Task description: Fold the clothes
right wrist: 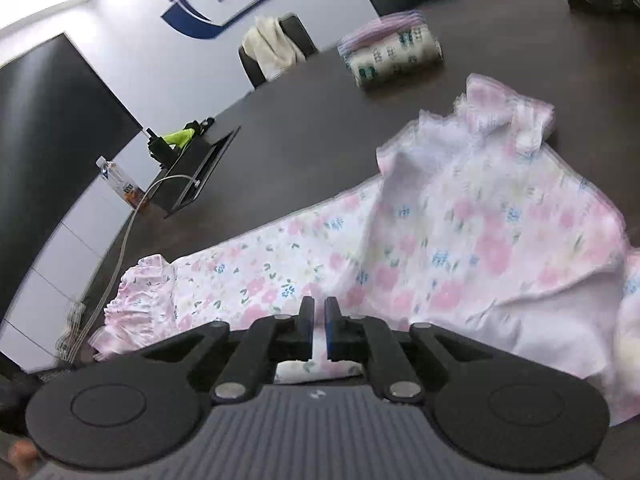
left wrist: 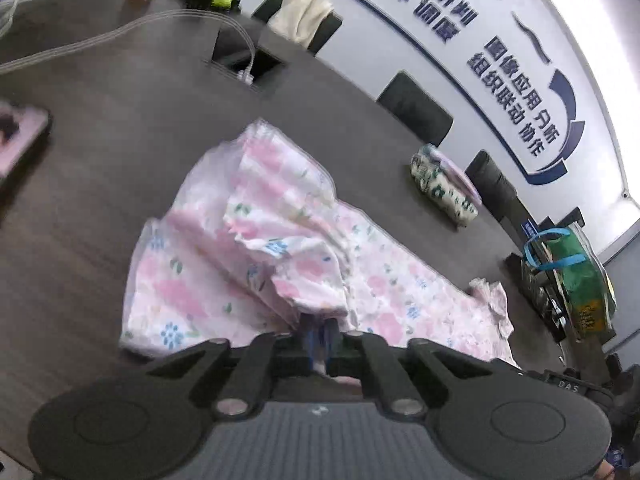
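Table (left wrist: 100, 200): dark, meeting-room wall behind.
Floral garment (left wrist: 248, 240): spread there, partly bunched.
Left gripper (left wrist: 319, 326): jaws nearly closed, pinching a raised fold.
Right gripper (right wrist: 319, 312): narrow gap, cloth between.
Risk: thin fabric may slip; uneven pulling skews the fold.

Your left gripper (left wrist: 319, 326) has its fingers nearly together, pinching a raised fold of the floral garment (left wrist: 280, 248) — tips buried in cloth. Your right gripper (right wrist: 319, 308) sits low, fingers close together with cloth between them.
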